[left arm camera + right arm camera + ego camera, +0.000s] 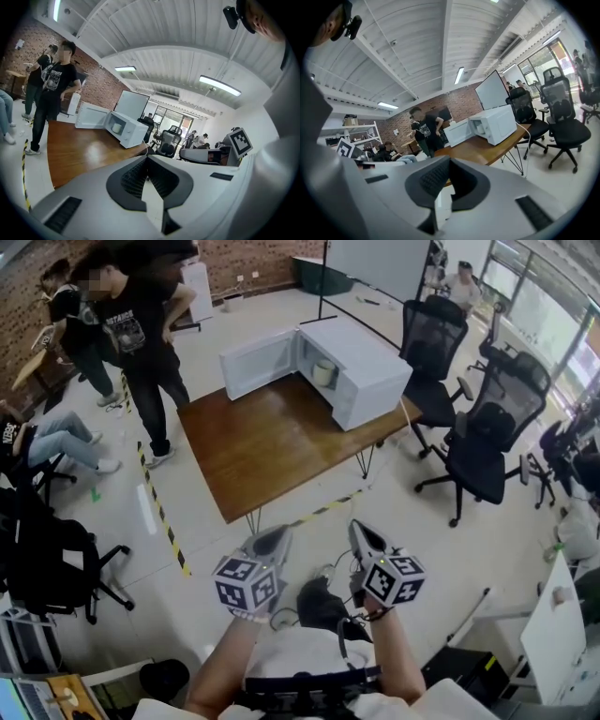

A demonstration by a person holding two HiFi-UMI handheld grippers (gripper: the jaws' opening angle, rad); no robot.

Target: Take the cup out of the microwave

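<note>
A white microwave [356, 376] stands at the far end of a wooden table [272, 451], with its door [258, 360] swung open to the left. A pale cup [323, 372] sits inside the cavity. Both grippers hover over the floor, short of the table's near edge and well away from the microwave. The left gripper [278, 538] is shut with nothing in it, and so is the right gripper [361, 532]. The left gripper view shows the microwave [125, 131] and cup [116, 127] far ahead. In the right gripper view the microwave [497, 124] and cup [480, 129] are also distant.
A person in black [141, 343] stands by the table's left side. Black office chairs [487, 427] crowd the right. Yellow-black tape [159, 512] runs along the floor at the left, and another strip crosses in front of the table. People sit at the far left [47, 437].
</note>
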